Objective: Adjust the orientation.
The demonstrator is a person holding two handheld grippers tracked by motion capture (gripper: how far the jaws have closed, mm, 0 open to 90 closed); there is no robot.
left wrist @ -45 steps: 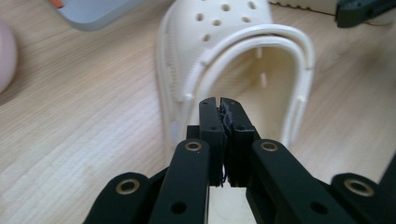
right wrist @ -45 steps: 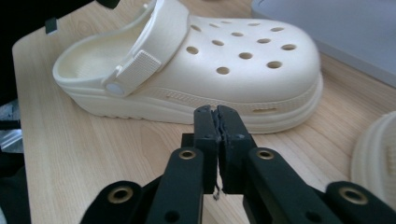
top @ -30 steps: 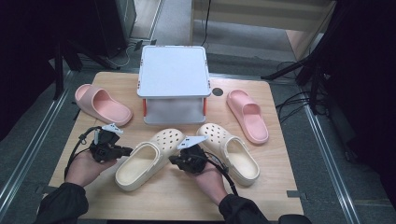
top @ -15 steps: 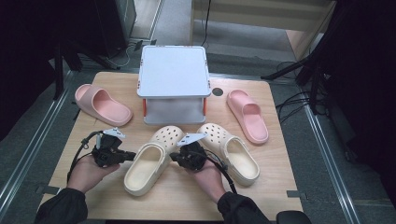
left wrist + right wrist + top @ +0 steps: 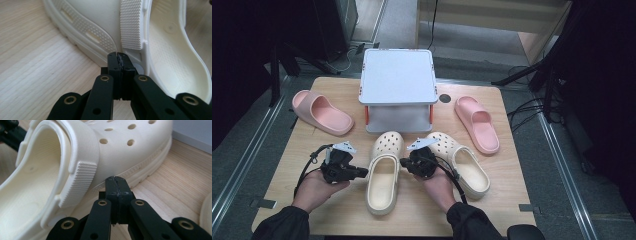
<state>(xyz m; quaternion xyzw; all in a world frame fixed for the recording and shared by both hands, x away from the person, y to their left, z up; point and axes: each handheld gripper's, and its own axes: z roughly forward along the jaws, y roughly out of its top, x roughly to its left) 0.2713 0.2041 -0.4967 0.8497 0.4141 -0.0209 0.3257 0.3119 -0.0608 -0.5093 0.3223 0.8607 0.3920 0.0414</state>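
A cream clog (image 5: pixel 382 172) lies toe-away at the table's front, between my two grippers. My left gripper (image 5: pixel 364 173) is shut, with its tips against the clog's left side. In the left gripper view the closed jaws (image 5: pixel 119 57) sit by the ribbed heel strap (image 5: pixel 131 25) near its pivot. My right gripper (image 5: pixel 404 167) is also shut, with its tips at the clog's right side. In the right gripper view that gripper (image 5: pixel 116 181) meets the sole edge of the clog (image 5: pixel 125 145) below the strap. Neither gripper holds anything. The matching second clog (image 5: pixel 462 160) lies just to the right.
A grey two-tier stand (image 5: pixel 397 80) is at the table's back centre. One pink slide (image 5: pixel 322 112) lies at the left, another pink slide (image 5: pixel 477 124) at the right. The table (image 5: pixel 277 165) ends close in front of the hands.
My left gripper has moved right, and the cream clog between the grippers has shifted right and turned from slanted to nearly straight. The right gripper has barely moved.
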